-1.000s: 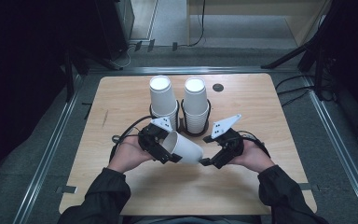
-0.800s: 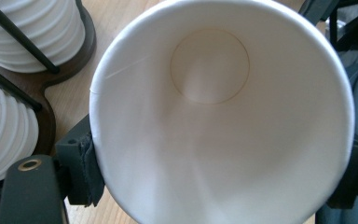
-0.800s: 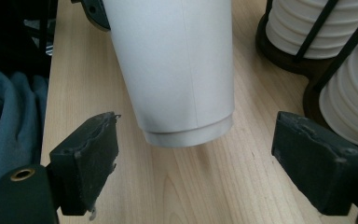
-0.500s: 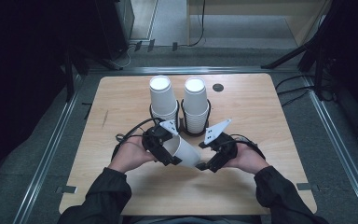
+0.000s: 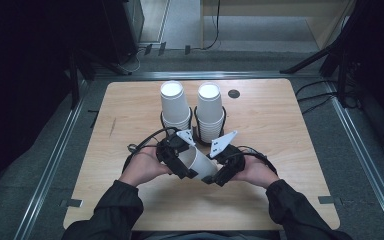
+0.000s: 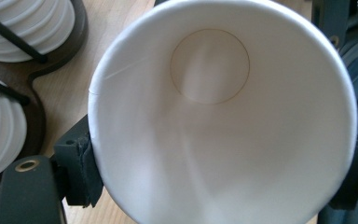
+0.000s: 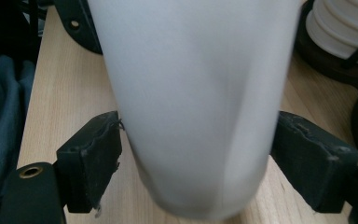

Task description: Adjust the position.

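Note:
A white paper cup (image 5: 200, 162) lies tilted between my two grippers, low over the wooden table (image 5: 290, 150). My left gripper (image 5: 180, 160) is shut on the cup near its rim. The left gripper view looks straight into the cup's mouth (image 6: 223, 130), with a pad (image 6: 81, 168) pressed on the rim. My right gripper (image 5: 220, 169) sits at the cup's bottom end. Its jaws have just been closing with the cup (image 7: 196, 93) between them. In the right gripper view both pads (image 7: 95, 158) rest against the cup's sides.
Two stacks of upside-down white cups (image 5: 175, 105) (image 5: 210, 107) stand in black wire holders just beyond the grippers. A small dark round hole (image 5: 234, 93) sits near the table's far edge. Bare wood lies left and right of the hands.
My right gripper has moved left and a little down, onto the cup's bottom end, which now sits between its jaws. The left gripper and the cup have stayed nearly still.

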`<state>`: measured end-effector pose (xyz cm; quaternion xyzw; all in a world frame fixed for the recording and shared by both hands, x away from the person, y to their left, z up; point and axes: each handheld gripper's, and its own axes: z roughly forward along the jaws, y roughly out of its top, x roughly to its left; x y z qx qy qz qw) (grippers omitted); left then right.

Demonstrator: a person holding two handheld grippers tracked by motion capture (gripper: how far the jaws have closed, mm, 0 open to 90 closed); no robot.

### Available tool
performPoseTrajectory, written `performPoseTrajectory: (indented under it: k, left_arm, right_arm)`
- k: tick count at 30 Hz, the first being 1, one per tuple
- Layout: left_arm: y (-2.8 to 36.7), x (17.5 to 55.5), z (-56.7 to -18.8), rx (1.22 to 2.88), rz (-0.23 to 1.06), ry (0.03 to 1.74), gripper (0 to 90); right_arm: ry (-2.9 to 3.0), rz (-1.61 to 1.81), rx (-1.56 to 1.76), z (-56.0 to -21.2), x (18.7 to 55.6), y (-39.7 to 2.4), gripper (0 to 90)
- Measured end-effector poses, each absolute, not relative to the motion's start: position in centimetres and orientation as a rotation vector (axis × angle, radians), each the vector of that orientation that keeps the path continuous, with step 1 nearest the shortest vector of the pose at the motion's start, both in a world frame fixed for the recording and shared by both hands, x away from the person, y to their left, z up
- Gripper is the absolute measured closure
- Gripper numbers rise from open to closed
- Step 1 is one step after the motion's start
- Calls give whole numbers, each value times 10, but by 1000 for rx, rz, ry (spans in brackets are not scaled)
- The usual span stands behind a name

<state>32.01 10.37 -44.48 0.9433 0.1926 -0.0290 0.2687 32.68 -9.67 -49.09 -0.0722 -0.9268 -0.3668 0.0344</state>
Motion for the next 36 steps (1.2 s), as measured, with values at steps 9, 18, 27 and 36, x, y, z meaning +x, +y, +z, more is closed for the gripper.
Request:
performPoseTrajectory:
  k: [9,18,27,36]
  left_arm:
    - [95,317,-444,2553,-84,502,136]
    - [97,317,-446,2538,-78,472,110]
    - [97,317,-447,2500,-61,463,84]
    - [102,316,-444,2456,-17,452,36]
  right_arm:
    - [-2849,-1142,-181,-490,324,-91,209]
    - [-2863,-1150,-156,-489,322,-92,229]
    - [-2890,-1142,-154,-485,321,-95,226]
    - [-2896,-1129,-189,-482,324,-102,225]
